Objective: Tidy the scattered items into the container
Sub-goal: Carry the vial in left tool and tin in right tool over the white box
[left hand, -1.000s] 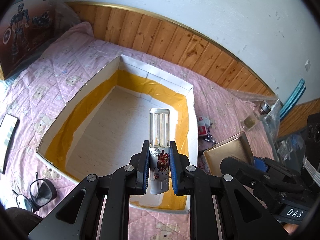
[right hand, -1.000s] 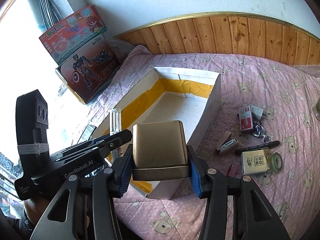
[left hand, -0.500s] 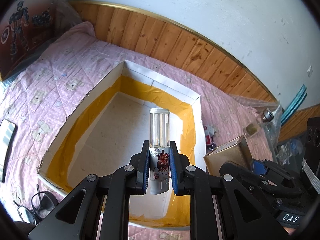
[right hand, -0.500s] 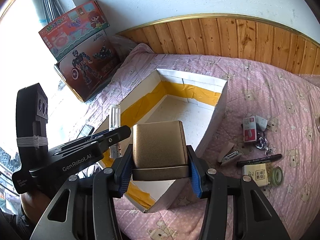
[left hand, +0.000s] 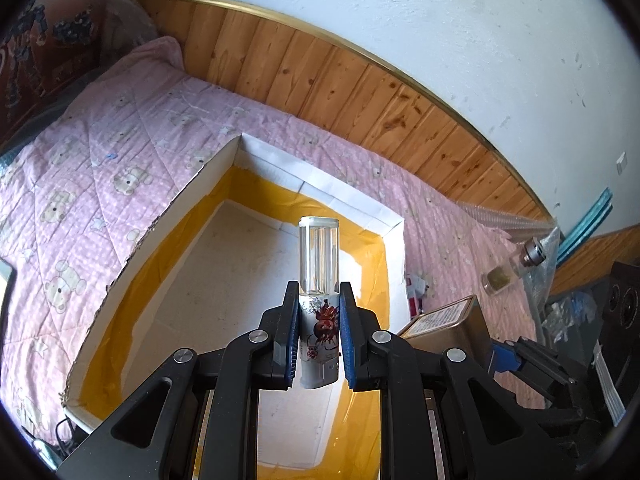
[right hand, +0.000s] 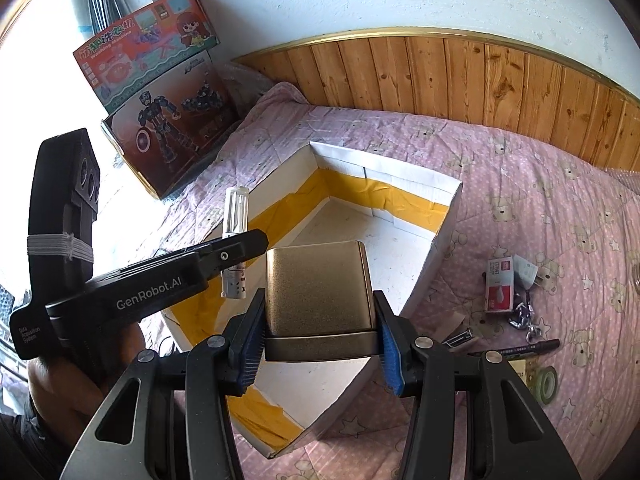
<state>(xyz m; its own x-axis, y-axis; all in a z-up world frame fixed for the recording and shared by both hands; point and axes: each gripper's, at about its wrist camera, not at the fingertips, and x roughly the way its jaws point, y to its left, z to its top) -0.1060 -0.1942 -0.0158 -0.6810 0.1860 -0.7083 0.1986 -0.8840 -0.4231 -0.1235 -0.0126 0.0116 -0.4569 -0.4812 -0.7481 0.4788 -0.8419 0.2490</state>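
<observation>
My left gripper [left hand: 319,316] is shut on a small white bottle with a clear cap [left hand: 319,276], held upright above the open white box with yellow tape inside [left hand: 384,264]. My right gripper [right hand: 320,336] is shut on a gold metal tin [right hand: 318,292], held over the box's near part [right hand: 444,216]. The tin also shows in the left wrist view [left hand: 448,326], and the bottle [right hand: 236,216] and left gripper show in the right wrist view. The box interior looks empty.
The box sits on a pink bear-print quilt [right hand: 540,184]. To its right lie a red-and-white packet [right hand: 499,286], a metal chain [right hand: 524,320], a black marker [right hand: 520,349] and a tape roll [right hand: 546,384]. A glass bottle [left hand: 512,270] lies far right. Toy boxes [right hand: 160,92] stand at the back left.
Both grippers have moved forward over the box with their loads; the box fills more of the views. Neither grip has changed.
</observation>
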